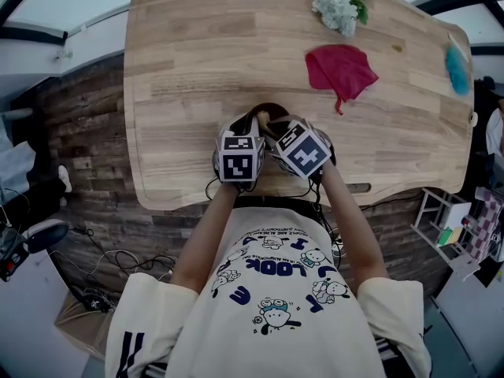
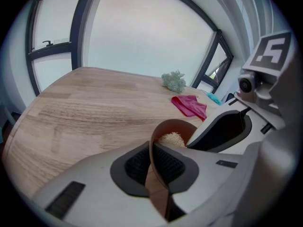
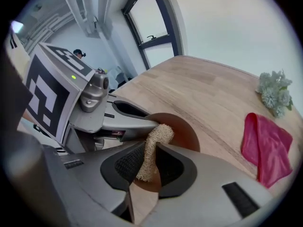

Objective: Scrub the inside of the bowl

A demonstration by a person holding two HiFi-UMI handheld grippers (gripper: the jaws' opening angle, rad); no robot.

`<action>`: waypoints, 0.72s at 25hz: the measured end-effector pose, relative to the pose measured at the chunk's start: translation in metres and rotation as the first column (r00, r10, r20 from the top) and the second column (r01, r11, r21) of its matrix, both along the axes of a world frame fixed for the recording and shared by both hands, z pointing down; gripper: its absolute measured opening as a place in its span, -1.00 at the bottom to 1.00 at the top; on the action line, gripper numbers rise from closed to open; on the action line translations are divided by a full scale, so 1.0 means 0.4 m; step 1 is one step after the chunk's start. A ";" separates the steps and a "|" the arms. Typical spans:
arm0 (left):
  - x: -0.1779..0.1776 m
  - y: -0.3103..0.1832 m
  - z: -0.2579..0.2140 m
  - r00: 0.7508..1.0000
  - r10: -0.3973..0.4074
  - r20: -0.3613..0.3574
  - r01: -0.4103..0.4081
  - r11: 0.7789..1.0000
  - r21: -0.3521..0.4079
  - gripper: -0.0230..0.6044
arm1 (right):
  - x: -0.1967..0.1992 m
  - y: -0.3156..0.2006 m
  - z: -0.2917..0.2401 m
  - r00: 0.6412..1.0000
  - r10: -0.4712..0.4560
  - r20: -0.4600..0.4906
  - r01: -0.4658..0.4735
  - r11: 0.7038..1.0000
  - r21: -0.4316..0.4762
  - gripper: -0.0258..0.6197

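- Left gripper (image 2: 155,151): the jaws stand nearly together and are clamped on the rim of the brown bowl (image 2: 176,126). The bowl wall passes edge-on between the two pads.
- Right gripper (image 3: 150,155): the jaws stand at a narrow gap and pinch a pale loofah scrubber (image 3: 154,145).
- Governing relation: the bowl's hollow lies directly ahead of the right jaws, just past their tips, with its open face turned toward them.
- Scrubber axis: its long axis follows the line of the right jaws. It runs forward from between the pads, and its free end curls over into the hollow. It appears to touch the inner wall, but contact cannot be confirmed.
- Bowl position: it sits between the two grippers, near the edge of the wooden table (image 1: 197,53) closest to the person. It appears to be tipped up by the left grip.
- Nearer hand: the right hand carries the tool and is placed for the scrubbing stroke. The left hand serves only as a clamp.
- Pose: both forearms reach forward from the body and converge. Both grippers pitch steeply downward, with their marker cubes almost side by side.
- Judgement: the next stroke should sweep the loofah around the inner wall, with the left grip steadying the bowl against it.
- Other items: a red cloth (image 1: 340,69) and a sprig of flowers (image 1: 337,8) lie well beyond the jaws.
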State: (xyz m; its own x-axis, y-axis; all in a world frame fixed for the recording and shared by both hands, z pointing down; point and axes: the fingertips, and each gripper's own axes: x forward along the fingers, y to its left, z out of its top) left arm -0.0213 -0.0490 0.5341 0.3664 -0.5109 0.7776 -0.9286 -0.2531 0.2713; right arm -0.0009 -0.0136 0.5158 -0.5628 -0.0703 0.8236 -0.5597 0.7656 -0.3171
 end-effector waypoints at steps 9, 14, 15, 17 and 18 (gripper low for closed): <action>0.000 0.005 -0.002 1.000 0.020 0.015 -0.020 1.000 -0.011 -0.80 | 0.041 -0.033 0.021 0.977 0.170 -0.130 -0.149 0.976 0.160 -0.67; -0.002 0.006 0.000 1.000 -0.006 0.011 0.007 1.000 -0.019 -0.80 | 0.063 -0.053 0.005 0.959 0.253 -0.130 -0.213 0.942 0.260 -0.67; -0.002 0.006 0.000 1.000 -0.006 0.012 0.006 1.000 -0.022 -0.80 | 0.067 -0.055 0.001 0.955 0.270 -0.126 -0.227 0.933 0.280 -0.67; -0.002 0.006 0.001 1.000 -0.004 0.008 0.004 1.000 -0.025 -0.80 | 0.074 -0.058 -0.006 0.947 0.295 -0.126 -0.244 0.918 0.312 -0.67; -0.002 0.006 0.002 1.000 -0.003 0.005 0.003 1.000 -0.026 -0.80 | 0.076 -0.059 -0.007 0.945 0.300 -0.131 -0.245 0.915 0.321 -0.67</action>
